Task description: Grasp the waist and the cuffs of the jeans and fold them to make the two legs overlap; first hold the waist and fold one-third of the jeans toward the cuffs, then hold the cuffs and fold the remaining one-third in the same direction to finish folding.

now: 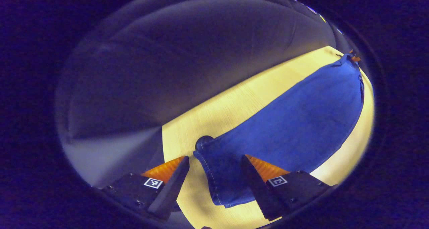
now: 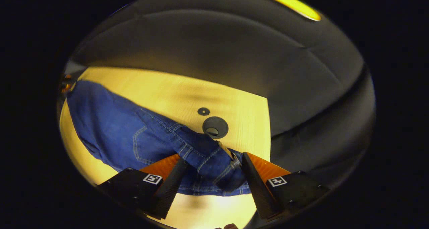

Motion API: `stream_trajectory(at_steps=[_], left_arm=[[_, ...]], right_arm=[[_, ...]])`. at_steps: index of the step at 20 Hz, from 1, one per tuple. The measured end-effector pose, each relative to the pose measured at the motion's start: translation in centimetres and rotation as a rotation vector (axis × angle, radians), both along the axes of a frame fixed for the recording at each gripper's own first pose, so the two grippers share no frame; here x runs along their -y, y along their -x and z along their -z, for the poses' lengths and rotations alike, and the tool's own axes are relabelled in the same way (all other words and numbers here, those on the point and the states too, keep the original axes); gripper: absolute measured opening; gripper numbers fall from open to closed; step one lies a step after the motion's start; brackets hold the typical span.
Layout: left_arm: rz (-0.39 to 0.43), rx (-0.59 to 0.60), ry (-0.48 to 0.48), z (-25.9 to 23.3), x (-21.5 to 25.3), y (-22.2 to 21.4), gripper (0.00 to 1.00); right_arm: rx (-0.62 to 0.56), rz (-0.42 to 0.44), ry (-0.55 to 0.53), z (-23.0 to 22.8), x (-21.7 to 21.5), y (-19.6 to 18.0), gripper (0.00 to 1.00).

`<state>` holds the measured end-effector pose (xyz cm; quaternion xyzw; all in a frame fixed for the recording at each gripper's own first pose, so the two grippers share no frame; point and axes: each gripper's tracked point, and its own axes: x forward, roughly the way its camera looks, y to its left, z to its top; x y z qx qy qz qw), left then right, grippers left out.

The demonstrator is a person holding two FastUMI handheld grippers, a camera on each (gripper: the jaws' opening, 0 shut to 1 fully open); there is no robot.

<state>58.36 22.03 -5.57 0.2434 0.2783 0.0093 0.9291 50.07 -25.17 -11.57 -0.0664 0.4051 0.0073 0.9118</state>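
Note:
Blue jeans [image 1: 295,121] lie flat on a light wooden table [image 1: 234,105], stretching away to the upper right in the left gripper view. Their cuff end [image 1: 218,185] lies under and between the fingers of my left gripper [image 1: 215,158], which is open. In the right gripper view the waist [image 2: 204,155], with belt loops and a metal button [image 2: 235,163], lies between the spread fingers of my right gripper [image 2: 213,158], also open. A back pocket [image 2: 147,145] faces up. Whether either gripper touches the cloth I cannot tell.
A round black cable grommet [image 2: 215,126] and a smaller black disc [image 2: 203,111] sit in the table just beyond the waist. Another dark round spot [image 1: 204,141] peeks out beside the cuffs. The table's edge [image 2: 269,128] runs close to my right gripper, with dark booth wall behind.

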Motion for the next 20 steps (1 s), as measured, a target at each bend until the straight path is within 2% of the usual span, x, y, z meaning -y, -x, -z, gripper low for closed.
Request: stream_trajectory(at_steps=[3, 6, 8, 10, 12, 14, 18, 20], left_arm=[[-0.048, 0.186, 0.117, -3.1, 1.5, 2.2, 0.98], [-0.058, 0.302, 0.235, -4.7, 3.5, 4.1, 0.97], [-0.048, 0.322, 0.312, -5.3, 4.0, 4.0, 0.97], [-0.030, 0.330, 0.381, -5.0, 4.4, 3.5, 0.98], [-0.020, 0.325, 0.430, -5.1, 4.8, 3.5, 0.97], [-0.005, 0.318, 0.446, -5.5, 4.8, 3.5, 0.98], [0.024, 0.287, 0.409, -5.6, 4.8, 3.6, 0.97], [0.020, 0.283, 0.406, -5.7, 4.9, 3.8, 0.97]], right_arm=[[0.195, 0.245, -0.149, -4.8, 1.5, 2.9, 0.98], [0.390, 0.497, -0.243, -8.8, 4.4, 5.0, 0.98], [0.416, 0.649, -0.331, -8.4, 5.5, 6.1, 0.98], [0.372, 0.769, -0.431, -5.7, 5.9, 6.9, 0.97], [0.342, 0.844, -0.458, -2.7, 6.8, 7.5, 0.98], [0.337, 0.881, -0.474, -0.5, 7.1, 6.7, 0.98], [0.321, 0.886, -0.552, 1.4, 5.5, 5.1, 0.98], [0.303, 0.892, -0.549, 2.1, 5.4, 5.0, 0.98]])
